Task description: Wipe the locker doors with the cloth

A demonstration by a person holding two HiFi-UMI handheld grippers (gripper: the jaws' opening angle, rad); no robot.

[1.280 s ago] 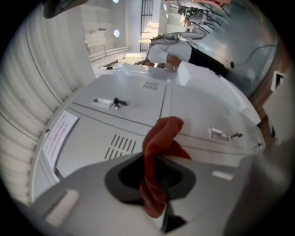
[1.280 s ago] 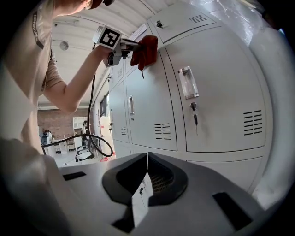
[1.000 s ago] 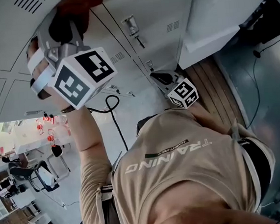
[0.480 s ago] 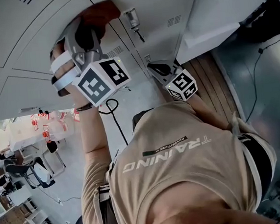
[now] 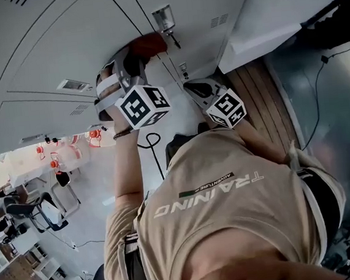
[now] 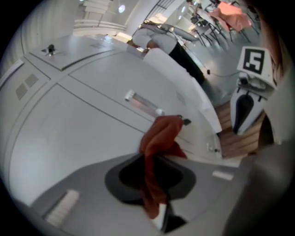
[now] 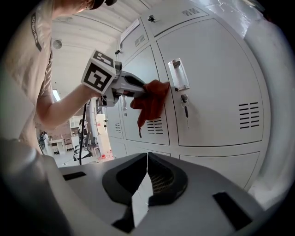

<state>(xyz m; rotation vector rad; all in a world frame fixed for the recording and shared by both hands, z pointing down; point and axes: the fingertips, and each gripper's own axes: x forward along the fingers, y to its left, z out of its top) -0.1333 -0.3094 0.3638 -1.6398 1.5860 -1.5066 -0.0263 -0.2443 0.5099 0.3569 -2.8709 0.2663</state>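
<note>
Cloth (image 6: 159,136), rust-red, is pinched in the closed left gripper (image 6: 151,161) and sits against the grey locker doors (image 7: 216,83) near a seam, just beside a handle (image 7: 177,74). The right gripper (image 7: 146,159) hangs lower, jaws together on nothing. A good wipe likely needs the fabric flat on the panel, even strokes, and a path around the handle and key (image 7: 185,103) to avoid snagging.

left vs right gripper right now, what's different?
Left gripper is shut on the red cloth; right gripper is shut on nothing. Left gripper holds the cloth up at a locker door; right gripper sits lower, clear of the doors. Both point at the lockers.
</note>
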